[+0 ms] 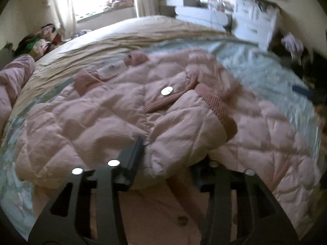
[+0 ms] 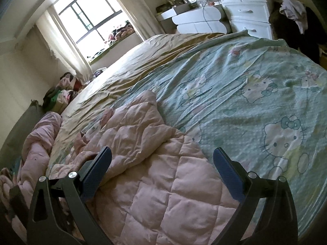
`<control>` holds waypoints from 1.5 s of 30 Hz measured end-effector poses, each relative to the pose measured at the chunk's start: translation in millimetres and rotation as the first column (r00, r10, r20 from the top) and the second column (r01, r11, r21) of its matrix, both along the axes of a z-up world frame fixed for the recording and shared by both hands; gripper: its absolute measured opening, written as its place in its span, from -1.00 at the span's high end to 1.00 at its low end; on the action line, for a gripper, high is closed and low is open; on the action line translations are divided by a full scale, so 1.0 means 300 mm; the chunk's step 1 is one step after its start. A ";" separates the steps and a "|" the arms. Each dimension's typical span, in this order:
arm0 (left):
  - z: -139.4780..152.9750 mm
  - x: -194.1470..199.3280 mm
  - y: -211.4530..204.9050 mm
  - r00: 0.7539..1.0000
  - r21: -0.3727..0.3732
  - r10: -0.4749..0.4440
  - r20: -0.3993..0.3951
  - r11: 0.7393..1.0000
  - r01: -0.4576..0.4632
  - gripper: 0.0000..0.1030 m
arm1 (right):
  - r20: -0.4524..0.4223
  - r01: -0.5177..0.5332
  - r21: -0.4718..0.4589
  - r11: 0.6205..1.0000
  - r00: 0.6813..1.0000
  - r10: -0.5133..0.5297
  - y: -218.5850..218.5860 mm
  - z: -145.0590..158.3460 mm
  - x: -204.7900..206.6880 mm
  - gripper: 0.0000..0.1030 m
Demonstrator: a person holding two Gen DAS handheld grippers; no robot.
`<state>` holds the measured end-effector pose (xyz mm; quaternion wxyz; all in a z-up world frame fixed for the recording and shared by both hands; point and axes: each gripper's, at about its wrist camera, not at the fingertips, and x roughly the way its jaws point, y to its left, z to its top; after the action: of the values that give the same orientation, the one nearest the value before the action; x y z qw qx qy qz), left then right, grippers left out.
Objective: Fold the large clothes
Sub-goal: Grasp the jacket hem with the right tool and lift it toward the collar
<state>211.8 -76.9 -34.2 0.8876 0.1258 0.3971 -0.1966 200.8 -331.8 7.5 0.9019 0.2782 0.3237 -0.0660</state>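
Observation:
A pink quilted jacket (image 1: 114,110) lies spread on the bed, with ribbed cuffs (image 1: 216,104) and a silver snap (image 1: 166,91). My left gripper (image 1: 173,153) is shut on a folded part of the jacket; its left finger (image 1: 132,159) shows, and the right one is hidden under the fabric. In the right wrist view the jacket (image 2: 159,175) lies under and between the fingers. My right gripper (image 2: 162,159) is open wide just above it and holds nothing.
The bed has a green Hello Kitty blanket (image 2: 255,94) and a tan sheet (image 2: 143,61). A rolled pink quilt (image 2: 38,138) lies at the left edge. White drawers (image 2: 247,10) and a vanity stand beyond the bed. Piled clothes (image 2: 61,94) sit by the window.

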 end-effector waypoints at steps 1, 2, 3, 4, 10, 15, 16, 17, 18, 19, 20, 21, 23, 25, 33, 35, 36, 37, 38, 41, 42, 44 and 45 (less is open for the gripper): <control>-0.008 -0.004 -0.005 1.000 0.015 0.000 0.002 1.000 0.000 0.22 | -0.001 -0.004 -0.001 1.000 1.000 0.004 0.003 0.000 0.002 -0.92; -0.018 -0.010 -0.008 1.000 0.027 -0.004 -0.001 1.000 0.004 0.16 | -0.001 -0.010 -0.002 1.000 1.000 0.010 0.009 0.000 0.005 -0.92; -0.026 -0.015 -0.008 1.000 0.032 -0.009 -0.016 0.999 0.010 -0.02 | -0.002 -0.014 -0.003 1.000 1.000 0.014 0.012 0.000 0.006 -0.92; -0.033 -0.019 -0.007 0.999 0.036 -0.013 -0.029 0.999 0.014 -0.22 | -0.005 -0.019 -0.003 1.000 1.000 0.019 0.017 -0.002 0.009 -0.92; -0.066 -0.081 0.028 0.990 0.028 -0.055 -0.131 0.998 0.059 -0.79 | -0.013 -0.072 0.005 0.997 0.997 0.072 0.072 -0.005 0.032 -0.92; -0.052 -0.100 0.131 0.980 -0.039 -0.006 -0.197 0.999 -0.002 -0.82 | -0.008 -0.166 0.044 0.985 0.986 0.166 0.167 0.004 0.080 -0.92; -0.032 -0.095 0.176 0.980 -0.067 0.019 -0.197 0.997 -0.032 -0.82 | -0.009 -0.187 0.055 0.981 0.982 0.188 0.189 0.005 0.093 -0.92; -0.016 -0.087 0.202 0.981 -0.080 0.038 -0.192 0.995 -0.054 -0.82 | -0.010 -0.213 0.069 0.975 0.977 0.214 0.214 0.006 0.109 -0.92; -0.001 -0.081 0.226 0.981 -0.089 0.056 -0.184 0.993 -0.074 -0.82 | -0.010 -0.253 0.101 0.962 0.967 0.255 0.246 0.003 0.134 -0.92; 0.028 -0.069 0.276 0.982 -0.102 0.094 -0.166 0.988 -0.112 -0.82 | -0.014 -0.277 0.128 0.952 0.960 0.281 0.269 -0.003 0.152 -0.92; 0.044 -0.065 0.304 0.981 -0.107 0.117 -0.155 0.985 -0.134 -0.82 | -0.018 -0.298 0.153 0.942 0.952 0.304 0.292 -0.009 0.172 -0.92; 0.070 -0.055 0.352 0.978 -0.114 0.157 -0.138 0.978 -0.173 -0.82 | -0.023 -0.323 0.182 0.929 0.943 0.332 0.321 -0.020 0.199 -0.91; 0.105 -0.040 0.415 0.971 -0.129 0.204 -0.121 0.967 -0.219 -0.82 | -0.050 -0.349 0.205 0.915 0.930 0.365 0.372 -0.043 0.245 -0.63; 0.142 -0.031 0.487 0.965 -0.145 0.240 -0.101 0.957 -0.253 -0.82 | -0.069 -0.371 0.233 0.899 0.916 0.395 0.402 -0.068 0.281 -0.31; 0.227 -0.049 0.747 0.908 -0.213 0.416 -0.051 0.884 -0.417 -0.82 | -0.094 -0.374 0.245 0.895 0.909 0.405 0.438 -0.134 0.352 0.75; 0.232 -0.047 0.803 0.892 -0.244 0.447 -0.067 0.860 -0.449 -0.82 | -0.040 -0.407 0.202 0.891 0.906 0.422 0.445 -0.085 0.352 0.77; 0.233 -0.044 0.826 0.886 -0.256 0.458 -0.074 0.850 -0.461 -0.82 | -0.023 -0.421 0.170 0.891 0.902 0.430 0.448 -0.062 0.354 0.77; 0.238 -0.042 0.850 0.877 -0.262 0.474 -0.078 0.839 -0.476 -0.82 | -0.001 -0.437 0.125 0.891 0.898 0.440 0.456 -0.022 0.358 0.78; 0.242 -0.039 0.863 0.872 -0.262 0.484 -0.079 0.833 -0.486 -0.82 | 0.016 -0.450 0.090 0.889 0.893 0.450 0.463 0.011 0.364 0.79; 0.259 -0.021 0.903 0.854 -0.271 0.515 -0.078 0.813 -0.515 -0.82 | 0.082 -0.478 -0.071 0.876 0.872 0.483 0.487 0.162 0.382 0.80; 0.264 -0.011 0.912 0.847 -0.278 0.525 -0.080 0.804 -0.525 -0.82 | 0.101 -0.478 -0.131 0.869 0.865 0.491 0.489 0.217 0.396 0.81; 0.273 0.023 0.921 0.837 -0.290 0.540 -0.086 0.790 -0.540 -0.82 | 0.117 -0.454 -0.232 0.860 0.865 0.488 0.486 0.287 0.427 0.81; 0.275 0.045 0.917 0.834 -0.288 0.545 -0.089 0.787 -0.546 -0.82 | 0.118 -0.442 -0.270 0.855 0.866 0.485 0.480 0.311 0.453 0.81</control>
<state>225.3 198.3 48.3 0.9147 -0.1310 0.3823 0.0096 336.8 -187.8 100.9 0.9430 0.0883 0.2875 0.1422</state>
